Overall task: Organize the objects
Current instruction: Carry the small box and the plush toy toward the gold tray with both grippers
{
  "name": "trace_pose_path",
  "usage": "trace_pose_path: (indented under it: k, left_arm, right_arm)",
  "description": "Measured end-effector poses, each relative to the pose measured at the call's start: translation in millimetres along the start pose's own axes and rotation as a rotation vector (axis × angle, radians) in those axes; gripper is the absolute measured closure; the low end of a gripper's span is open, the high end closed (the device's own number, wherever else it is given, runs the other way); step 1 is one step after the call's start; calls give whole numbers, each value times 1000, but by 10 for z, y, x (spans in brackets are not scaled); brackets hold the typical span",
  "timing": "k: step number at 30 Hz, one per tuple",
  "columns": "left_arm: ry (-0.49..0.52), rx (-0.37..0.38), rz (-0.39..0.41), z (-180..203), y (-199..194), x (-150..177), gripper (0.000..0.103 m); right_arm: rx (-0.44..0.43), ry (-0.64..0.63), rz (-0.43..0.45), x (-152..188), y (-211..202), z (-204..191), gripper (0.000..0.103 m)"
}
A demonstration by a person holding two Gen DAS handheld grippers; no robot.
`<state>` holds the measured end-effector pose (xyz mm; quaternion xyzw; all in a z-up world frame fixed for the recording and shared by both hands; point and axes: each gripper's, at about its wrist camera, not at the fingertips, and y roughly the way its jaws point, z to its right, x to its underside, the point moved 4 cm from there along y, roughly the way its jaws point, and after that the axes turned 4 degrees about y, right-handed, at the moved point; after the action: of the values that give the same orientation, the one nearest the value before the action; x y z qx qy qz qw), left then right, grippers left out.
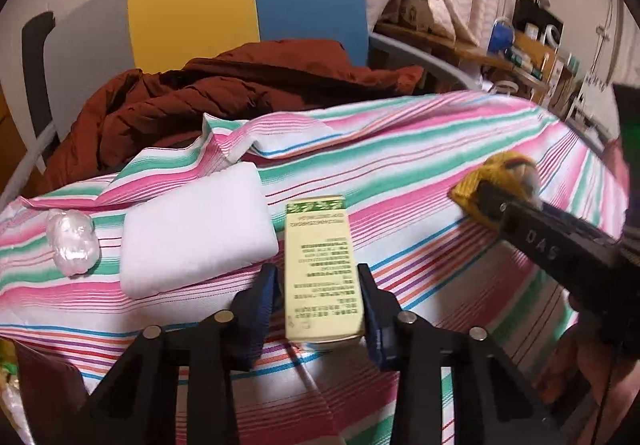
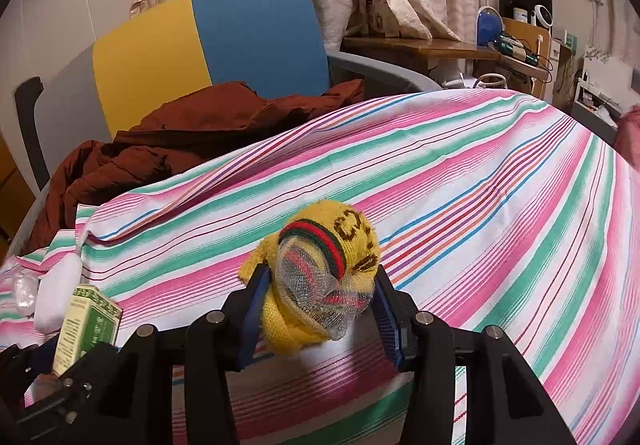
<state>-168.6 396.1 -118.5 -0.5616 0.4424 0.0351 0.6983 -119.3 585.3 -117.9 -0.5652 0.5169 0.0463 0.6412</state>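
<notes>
My left gripper (image 1: 318,277) is shut on a pale green printed box (image 1: 320,265), held lengthwise between the blue pads just above the striped cloth (image 1: 420,149). The box also shows in the right wrist view (image 2: 86,325). My right gripper (image 2: 318,281) is shut on a yellow knitted bundle (image 2: 320,265) with red-green bands and a bit of mesh over it. It also shows in the left wrist view (image 1: 496,181) at the right. A folded white towel (image 1: 192,229) and a crumpled clear plastic wad (image 1: 72,241) lie left of the box.
A chair with a yellow and blue back (image 1: 248,5) stands behind the table, with a rust-brown jacket (image 1: 208,97) heaped on it. The cloth is folded back at the far left edge (image 1: 240,133). Shelves with clutter (image 2: 520,41) stand at the far right.
</notes>
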Motion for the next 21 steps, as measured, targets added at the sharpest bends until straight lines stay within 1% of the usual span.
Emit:
trace_pose_path:
  k: [3,5,9,11,14,17,21]
  left_arm:
    - [-8,1,23,-11,-52,6,70]
    - [16,-29,44,28,-100,19,71]
    - [109,-78,119,188,-274,43,72]
    - [163,-85,148,283,-354,55,72]
    - [209,-74,172,368,-466,80,72]
    - [189,-52,164,345,-554,133,72]
    - [122,-44,144,233,-660,270,72]
  right_arm:
    - [10,-13,7,-1,-7,-29,53]
    - [16,-21,11,-3,-9,-40,53]
    - [29,-38,21,1,-26,-70,53]
    - [36,-46,26,3,-35,-82,53]
    - [43,-57,29,8,-44,-98,53]
    - [46,-61,29,9,-45,-102,53]
    - [46,-61,30,7,-43,-104,53]
